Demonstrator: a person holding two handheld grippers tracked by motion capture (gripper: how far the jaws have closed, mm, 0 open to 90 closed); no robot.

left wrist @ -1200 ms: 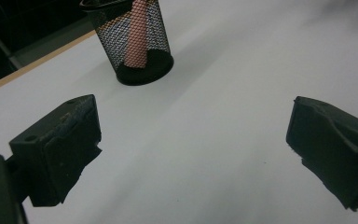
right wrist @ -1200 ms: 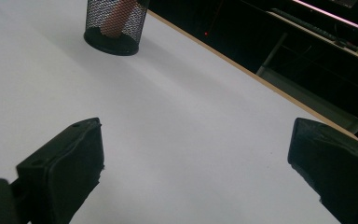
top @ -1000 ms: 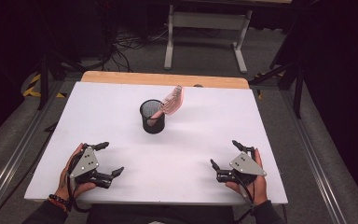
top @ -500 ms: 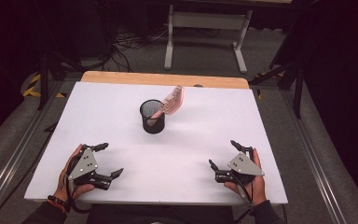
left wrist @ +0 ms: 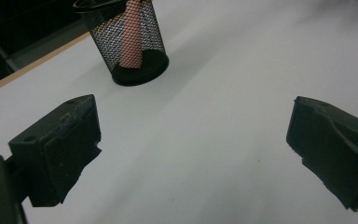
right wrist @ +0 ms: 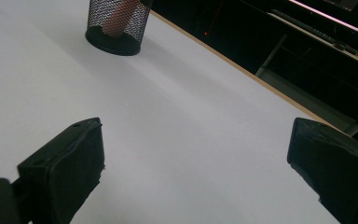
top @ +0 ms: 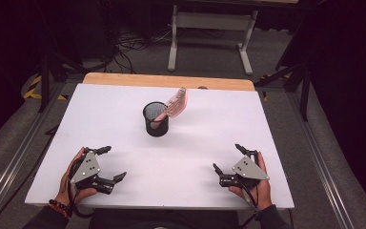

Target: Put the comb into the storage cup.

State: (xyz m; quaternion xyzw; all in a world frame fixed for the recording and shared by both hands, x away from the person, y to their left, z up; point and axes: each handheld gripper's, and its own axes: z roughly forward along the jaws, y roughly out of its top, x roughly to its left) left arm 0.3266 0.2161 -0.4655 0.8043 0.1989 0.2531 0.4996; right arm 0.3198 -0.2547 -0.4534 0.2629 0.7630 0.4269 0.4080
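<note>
Both grippers, left [top: 108,163] and right [top: 229,158], rest wide open and empty near the bench [top: 100,124] front edge. The pink item [top: 175,102] stands in the cup [top: 156,125] mid-bench; nothing looks under way.

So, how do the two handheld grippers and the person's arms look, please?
Both the left gripper and the right gripper are black, each with a grey three-cornered plate on top bearing small dark holes. Their two jaws are blocky and matt black. A dark cable loops below each hand. The person wears dark sleeves and a beaded bracelet on the left wrist.
</note>
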